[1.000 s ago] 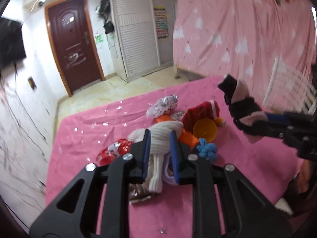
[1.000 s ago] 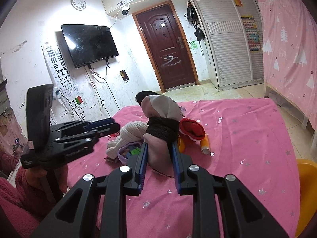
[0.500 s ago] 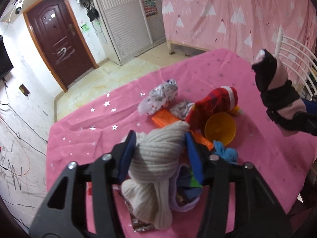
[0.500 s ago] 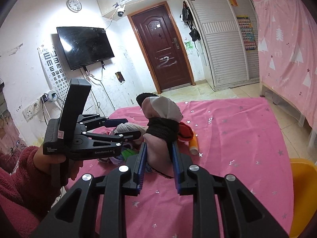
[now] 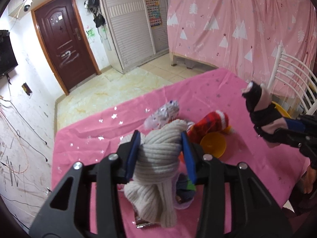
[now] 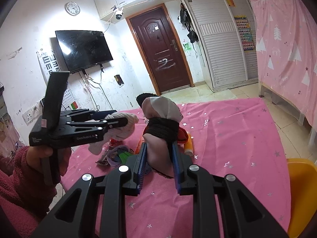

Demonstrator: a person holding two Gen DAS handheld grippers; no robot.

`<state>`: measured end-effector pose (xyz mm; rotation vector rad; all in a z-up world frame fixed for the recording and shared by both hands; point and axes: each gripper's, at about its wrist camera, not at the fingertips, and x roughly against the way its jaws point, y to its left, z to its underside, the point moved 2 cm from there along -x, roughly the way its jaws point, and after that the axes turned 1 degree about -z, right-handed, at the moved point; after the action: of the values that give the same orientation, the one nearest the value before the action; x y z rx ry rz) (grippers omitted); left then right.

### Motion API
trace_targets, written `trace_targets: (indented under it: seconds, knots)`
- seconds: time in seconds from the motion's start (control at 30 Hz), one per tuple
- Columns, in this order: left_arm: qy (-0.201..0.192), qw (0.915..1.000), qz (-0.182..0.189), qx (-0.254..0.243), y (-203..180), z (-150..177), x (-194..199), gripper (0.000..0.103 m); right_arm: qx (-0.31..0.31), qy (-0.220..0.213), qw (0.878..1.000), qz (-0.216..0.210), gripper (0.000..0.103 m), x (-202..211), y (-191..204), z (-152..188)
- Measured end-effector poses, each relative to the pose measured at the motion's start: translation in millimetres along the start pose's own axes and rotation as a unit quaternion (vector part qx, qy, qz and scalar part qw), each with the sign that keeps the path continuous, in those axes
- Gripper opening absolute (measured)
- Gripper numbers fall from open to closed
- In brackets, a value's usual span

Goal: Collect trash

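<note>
My left gripper (image 5: 160, 156) is shut on a knotted cream ribbed sock (image 5: 158, 164) and holds it above the pink table; it also shows in the right wrist view (image 6: 120, 127). My right gripper (image 6: 159, 166) is shut on a rolled pink, grey and black sock bundle (image 6: 161, 130), also lifted; it shows at the right of the left wrist view (image 5: 261, 117). On the table lie a red sock (image 5: 212, 124), an orange cup (image 5: 213, 145), a patterned white sock (image 5: 162, 115), a purple sock (image 5: 183, 190) and a foil wrapper (image 5: 142, 221).
The pink star-print cloth (image 6: 233, 138) covers the table. A yellow chair (image 6: 303, 190) stands at the right edge and a white chair back (image 5: 293, 79) behind it. An orange tube (image 6: 188, 145) lies near the pile. A pink curtain, door and TV are beyond.
My left gripper has closed on the cream sock and lifted it off the pile. My right gripper keeps holding its sock bundle, barely moved.
</note>
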<state>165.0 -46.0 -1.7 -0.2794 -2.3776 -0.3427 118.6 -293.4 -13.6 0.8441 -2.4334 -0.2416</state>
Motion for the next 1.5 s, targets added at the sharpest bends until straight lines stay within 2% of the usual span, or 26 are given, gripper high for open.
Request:
trace_targets:
  seconds: [0.47,0.87,1.23,1.5]
  knots:
    - [-0.037,0.998,0.031,-0.039,-48.1,-28.5,21.5,0.04,-0.007,-0.034,0.999,0.023,0.016,26.8,-14.9,-5.6]
    - [-0.053,0.9944,0.063,-0.067,-92.2,-48.8,22.4,0.04,-0.034,-0.057,0.995,0.073,0.016,50.6,-51.0,-8.4]
    - [-0.05,0.9886,0.121,-0.074,-152.0,-74.8,10.4,0.04,-0.073,-0.07,0.982,0.158,0.016,73.8,-113.1,-3.5]
    - [-0.037,0.9815,0.177,-0.062,-200.2,-93.6,-6.3,0.04,-0.109,-0.047,0.969,0.218,0.016,75.0,-166.9,13.7]
